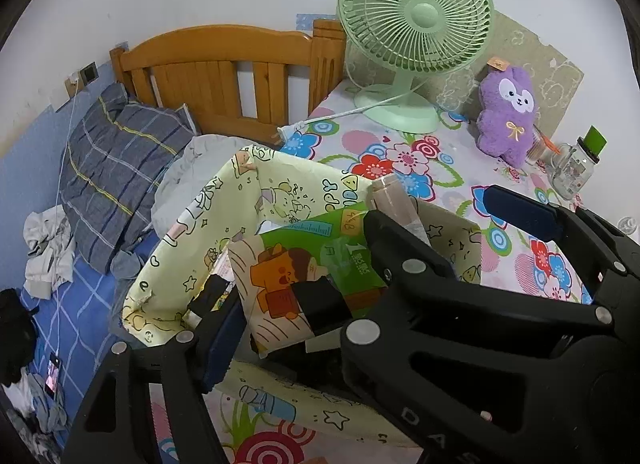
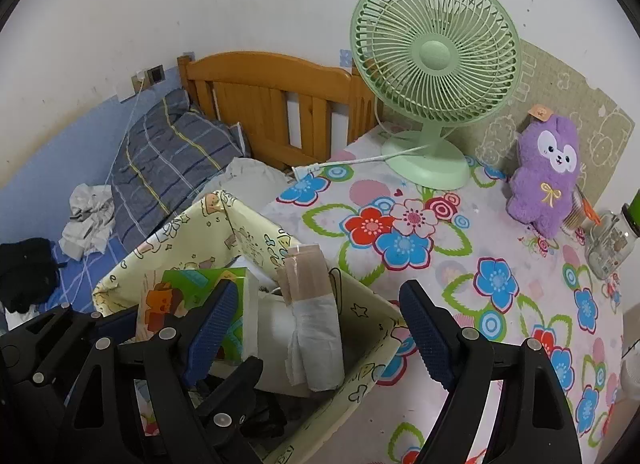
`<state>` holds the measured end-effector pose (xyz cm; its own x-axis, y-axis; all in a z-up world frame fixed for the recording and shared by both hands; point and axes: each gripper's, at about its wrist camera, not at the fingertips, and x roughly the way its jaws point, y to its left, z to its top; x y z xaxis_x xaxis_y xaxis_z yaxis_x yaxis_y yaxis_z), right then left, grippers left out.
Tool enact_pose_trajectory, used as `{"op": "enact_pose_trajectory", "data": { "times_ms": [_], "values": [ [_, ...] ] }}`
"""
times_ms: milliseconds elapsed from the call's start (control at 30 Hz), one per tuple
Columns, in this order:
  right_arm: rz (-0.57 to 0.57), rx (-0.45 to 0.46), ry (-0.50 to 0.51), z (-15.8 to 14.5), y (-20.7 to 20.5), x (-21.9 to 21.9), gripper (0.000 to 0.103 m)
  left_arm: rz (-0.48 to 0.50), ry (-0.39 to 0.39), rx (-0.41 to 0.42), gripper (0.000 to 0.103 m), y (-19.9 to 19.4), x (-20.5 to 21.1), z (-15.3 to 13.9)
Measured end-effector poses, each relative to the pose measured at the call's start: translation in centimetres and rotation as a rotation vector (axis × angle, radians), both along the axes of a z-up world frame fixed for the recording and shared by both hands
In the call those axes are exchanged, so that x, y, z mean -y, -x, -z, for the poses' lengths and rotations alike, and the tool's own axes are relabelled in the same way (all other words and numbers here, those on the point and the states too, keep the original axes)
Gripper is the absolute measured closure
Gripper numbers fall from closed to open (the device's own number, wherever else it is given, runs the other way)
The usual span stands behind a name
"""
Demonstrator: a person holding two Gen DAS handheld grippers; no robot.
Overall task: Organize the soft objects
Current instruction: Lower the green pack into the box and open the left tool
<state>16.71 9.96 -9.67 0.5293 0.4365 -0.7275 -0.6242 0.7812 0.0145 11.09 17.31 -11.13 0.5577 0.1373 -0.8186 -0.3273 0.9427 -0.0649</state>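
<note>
I'm hovering both grippers, left gripper [image 1: 360, 296] and right gripper [image 2: 320, 328], jaws apart and empty, over the yellow fabric bin [image 2: 360, 380], probably heading next for the purple plush [image 2: 546, 179] by the fan [image 2: 436, 75], so approaching wide.

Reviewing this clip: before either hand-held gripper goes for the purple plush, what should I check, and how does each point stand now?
1. Left hand-held gripper empty: ok, jaws open over the bin.
2. Right hand-held gripper empty: ok, open.
3. Purple plush reachable: ok, upright, unobstructed in front.
4. Glass jar clear of plush: not ok, close beside it.
5. Room left in yellow fabric bin: cannot tell; tissue pack and a wrapped bundle already fill much of it.
</note>
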Motion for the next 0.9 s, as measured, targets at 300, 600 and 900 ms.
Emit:
{"op": "enact_pose_trajectory", "data": {
  "times_ms": [300, 600, 900],
  "values": [
    [0.003, 0.008, 0.025, 0.8, -0.5, -0.2, 0.018, 0.001, -0.015, -0.033, 0.018, -0.6, -0.2, 0.8],
    [-0.005, 0.012, 0.022, 0.8, -0.7, -0.4, 0.018, -0.006, -0.036, -0.023, 0.015, -0.5, -0.2, 0.4],
    [0.031, 0.040, 0.009, -0.6, -0.2, 1.4, 0.018, 0.054, -0.056, 0.021, 0.015, -0.4, 2.6, -1.6]
  ]
}}
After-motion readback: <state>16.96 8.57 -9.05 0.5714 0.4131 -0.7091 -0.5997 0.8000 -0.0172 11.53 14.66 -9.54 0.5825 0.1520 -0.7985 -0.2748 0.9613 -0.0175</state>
